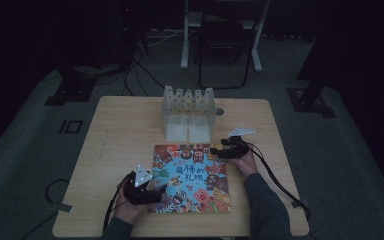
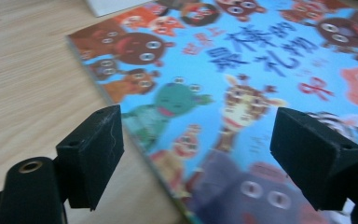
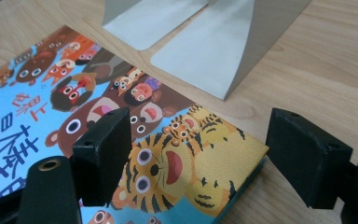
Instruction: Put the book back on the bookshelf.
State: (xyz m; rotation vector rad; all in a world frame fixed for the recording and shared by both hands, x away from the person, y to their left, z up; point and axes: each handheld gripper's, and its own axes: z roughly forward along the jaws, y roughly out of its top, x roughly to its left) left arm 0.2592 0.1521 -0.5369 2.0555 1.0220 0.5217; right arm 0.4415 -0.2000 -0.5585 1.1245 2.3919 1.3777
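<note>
Pale wood table [image 1: 115, 130], bare left of the picture book [image 1: 192, 177]; white rack [image 1: 188, 112] stands just beyond the book's far edge. Book lies flat, cover up. Left gripper [image 2: 196, 154] at the book's near left edge, jaws spread wide, edge running between them, pads not touching. Right gripper [image 3: 198, 158] over the book's far right corner, jaws spread, corner between them, unpinched.

Between the left jaws, the picture book [image 2: 242, 84] runs off the frame's top, right and bottom, its near corner blurred. Beyond the right jaws, the grey bookends [image 3: 200, 37] are cut off at the top; the dim overhead room perhaps hides more.
</note>
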